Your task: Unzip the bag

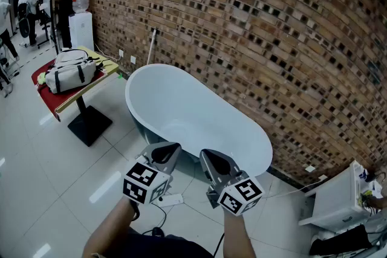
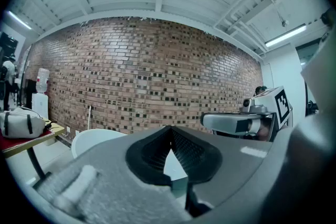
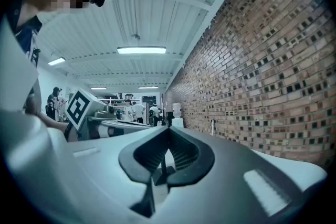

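Seeing left gripper (image 1: 172,149) and right gripper (image 1: 207,156) side by side at 6 o'clock, jaws of each pressed together and empty, near rim of white oval bathtub (image 1: 181,106); grey-white fabric bag with black straps (image 1: 71,72) well apart at 10 o'clock, lying on red-topped pedestal table (image 1: 55,106).

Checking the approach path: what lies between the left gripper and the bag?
Head view: bare tiled floor and the table's black base lie between the left gripper and the bag; the bathtub stands alongside.
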{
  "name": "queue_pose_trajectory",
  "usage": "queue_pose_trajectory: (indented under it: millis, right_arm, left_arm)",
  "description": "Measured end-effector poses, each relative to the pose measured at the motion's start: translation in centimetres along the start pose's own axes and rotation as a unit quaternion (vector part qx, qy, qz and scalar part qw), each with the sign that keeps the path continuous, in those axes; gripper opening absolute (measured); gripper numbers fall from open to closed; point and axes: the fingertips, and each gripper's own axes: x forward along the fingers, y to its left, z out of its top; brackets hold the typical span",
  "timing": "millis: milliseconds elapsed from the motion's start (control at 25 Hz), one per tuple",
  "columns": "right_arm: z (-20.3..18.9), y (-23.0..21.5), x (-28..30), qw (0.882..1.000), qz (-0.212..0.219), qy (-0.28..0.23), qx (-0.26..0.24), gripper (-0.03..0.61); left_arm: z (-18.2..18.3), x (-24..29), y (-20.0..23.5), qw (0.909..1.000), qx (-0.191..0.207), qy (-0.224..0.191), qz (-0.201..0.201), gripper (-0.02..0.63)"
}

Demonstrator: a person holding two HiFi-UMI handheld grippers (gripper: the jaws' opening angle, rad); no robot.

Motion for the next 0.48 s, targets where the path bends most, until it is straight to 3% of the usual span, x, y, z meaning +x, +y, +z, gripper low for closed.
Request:
queue_pose_trajectory:
  millis: [200, 480]
  right_arm:
    - [0.0, -0.6, 0.7, 1.0, -0.015, 0.02, -0.019, 0.006]
    - [-1.3, 4.5, 9.4, 0.999, 0.036, 0.028, -0.019, 0.006]
  left_arm:
    - [0.4, 0.4, 0.7, 0.9997, -0.014, -0.018, -0.012, 0.002]
    - [-1.2, -5.9, 9.9, 0.9971, -0.046, -0.019, 0.058, 0.002]
